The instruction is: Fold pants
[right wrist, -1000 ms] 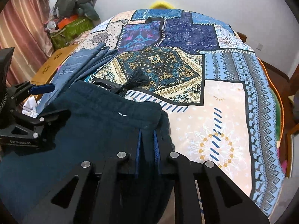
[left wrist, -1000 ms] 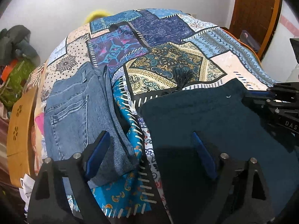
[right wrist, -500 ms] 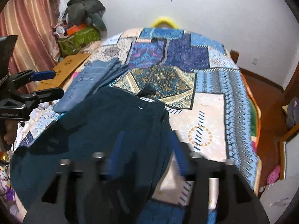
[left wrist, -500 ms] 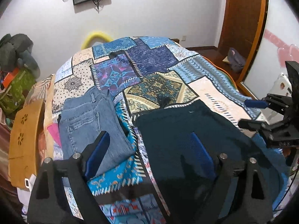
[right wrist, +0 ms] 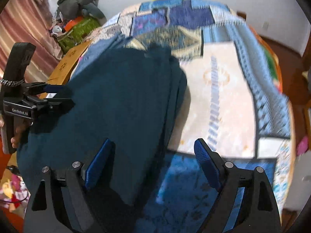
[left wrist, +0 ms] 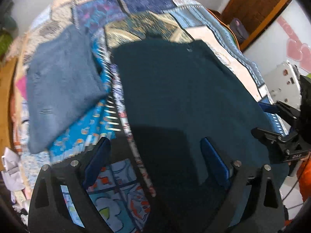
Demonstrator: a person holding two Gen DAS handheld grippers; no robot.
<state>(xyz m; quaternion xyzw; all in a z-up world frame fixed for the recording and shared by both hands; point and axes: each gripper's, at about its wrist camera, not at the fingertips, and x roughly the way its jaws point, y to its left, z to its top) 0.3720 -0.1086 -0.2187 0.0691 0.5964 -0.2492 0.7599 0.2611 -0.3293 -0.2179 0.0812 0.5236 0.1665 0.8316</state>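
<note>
Dark teal pants (left wrist: 184, 97) lie folded flat on the patchwork bedspread (left wrist: 147, 2); they also show in the right wrist view (right wrist: 120, 101). My left gripper (left wrist: 155, 151) is open and empty, above the pants' near left edge. My right gripper (right wrist: 153, 155) is open and empty, above the pants' near right edge. Each gripper shows from the side in the other's view, the right gripper (left wrist: 272, 120) and the left gripper (right wrist: 56, 97), both with fingers apart. Both views are blurred by motion.
Folded blue jeans (left wrist: 62, 81) lie left of the teal pants. A wooden bed frame (right wrist: 66, 68) and a pile of bags and clothes (right wrist: 77, 25) stand at the left. A wooden door (left wrist: 258, 5) is at the far right.
My right gripper has let go of the teal pants and opened. Both grippers have pulled back toward the near edge of the bed. The pants now lie flat.
</note>
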